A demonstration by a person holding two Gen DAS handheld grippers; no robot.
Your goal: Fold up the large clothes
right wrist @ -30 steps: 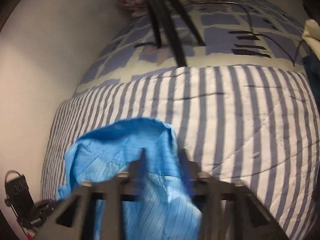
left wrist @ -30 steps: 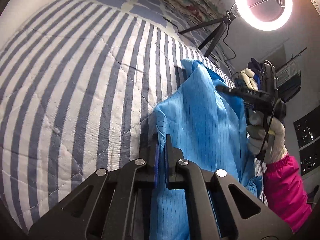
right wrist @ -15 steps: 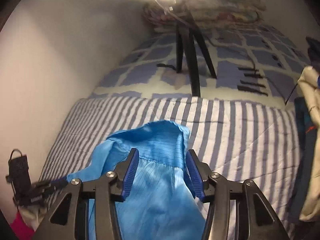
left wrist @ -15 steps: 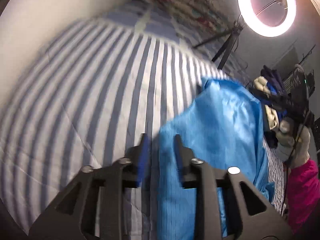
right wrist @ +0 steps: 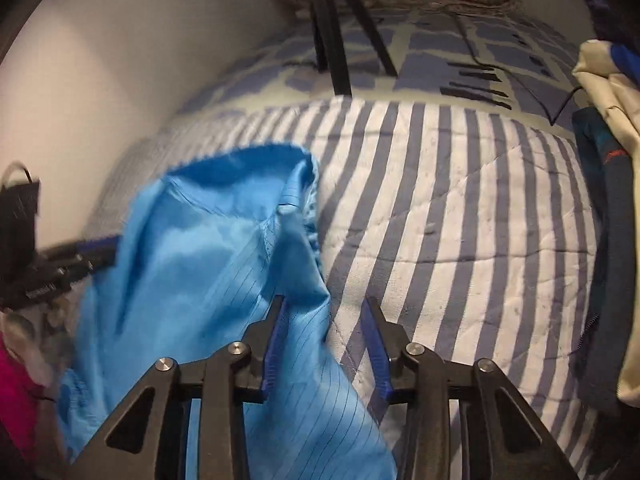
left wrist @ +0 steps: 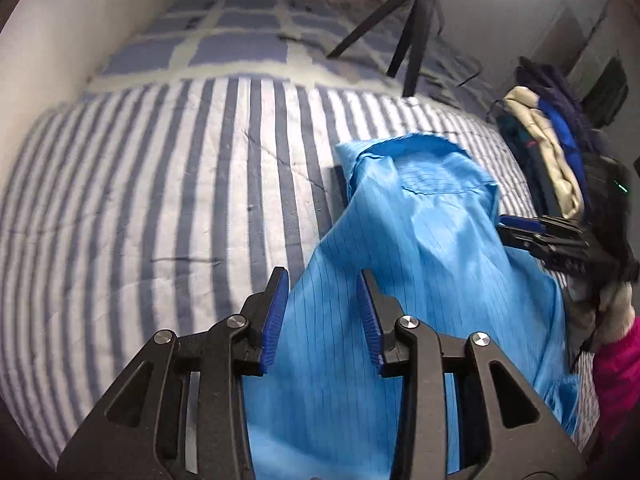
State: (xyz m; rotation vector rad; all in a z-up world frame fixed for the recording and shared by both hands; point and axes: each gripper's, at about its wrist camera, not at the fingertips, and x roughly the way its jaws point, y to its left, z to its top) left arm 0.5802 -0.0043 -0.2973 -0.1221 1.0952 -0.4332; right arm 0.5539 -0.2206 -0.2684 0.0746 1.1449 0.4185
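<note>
We see a bright blue garment [left wrist: 420, 240] with thin dark pinstripes, shiny and creased. It lies loosely bunched lengthwise on our striped quilt [left wrist: 160, 200], its open rounded end farthest away.

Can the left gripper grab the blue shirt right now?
Probably yes. The left gripper has just been opening, and the blue shirt lies between its fingers on the striped bed cover with nothing over it. The pads aren't pressing on the cloth, so closing should catch it.

Black grippers [left wrist: 322, 312], blue pads, pink sleeve [left wrist: 616, 368], seemingly pale glove.
</note>
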